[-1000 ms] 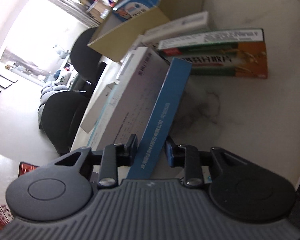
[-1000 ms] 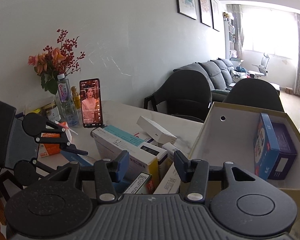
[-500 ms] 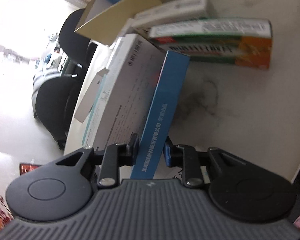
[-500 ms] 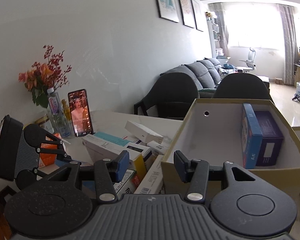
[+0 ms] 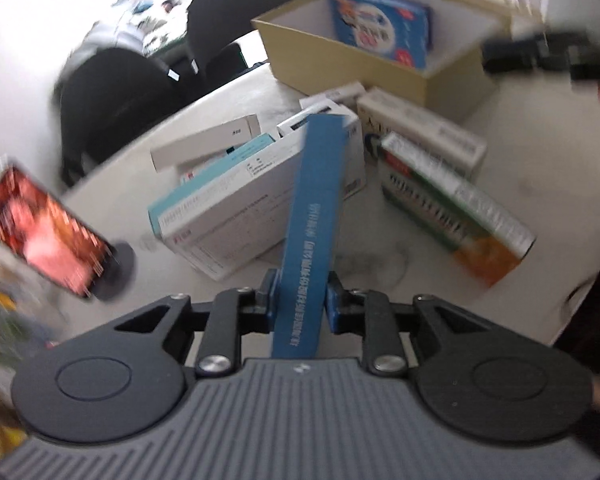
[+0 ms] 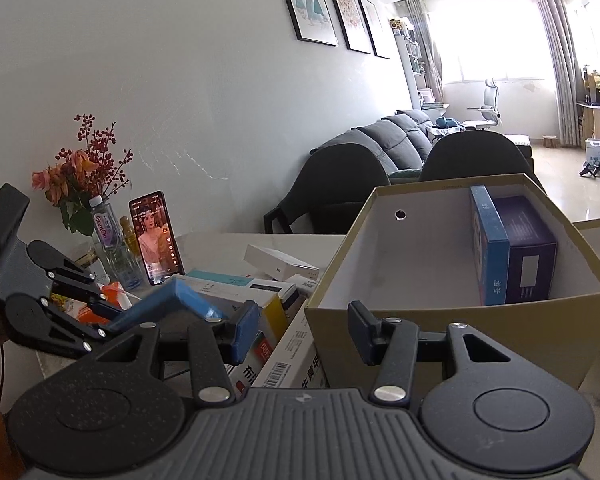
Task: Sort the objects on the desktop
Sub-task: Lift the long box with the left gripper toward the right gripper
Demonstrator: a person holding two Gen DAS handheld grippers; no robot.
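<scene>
My left gripper [image 5: 299, 298] is shut on a long blue box [image 5: 316, 216] and holds it lifted over the table, its far end above a pile of boxes. The held blue box also shows in the right wrist view [image 6: 168, 304], with the left gripper [image 6: 104, 312] at the left. A white and teal box [image 5: 236, 208] and a green and orange box [image 5: 456, 216] lie on the table. An open cardboard box [image 6: 440, 320] stands behind them, holding a blue box [image 6: 488, 252] and a purple box [image 6: 528, 248]. My right gripper [image 6: 302, 330] is open and empty in front of it.
A phone [image 6: 154, 236] on a stand plays video at the left, next to a flower vase [image 6: 80, 184] and bottles. Two dark chairs [image 6: 340, 188] stand behind the table. Several small white boxes [image 6: 280, 266] lie between the pile and the cardboard box.
My left gripper has swung and lifted with the blue box, turning from a sideways tilt to face the pile and the cardboard box. My right gripper has moved closer to the cardboard box.
</scene>
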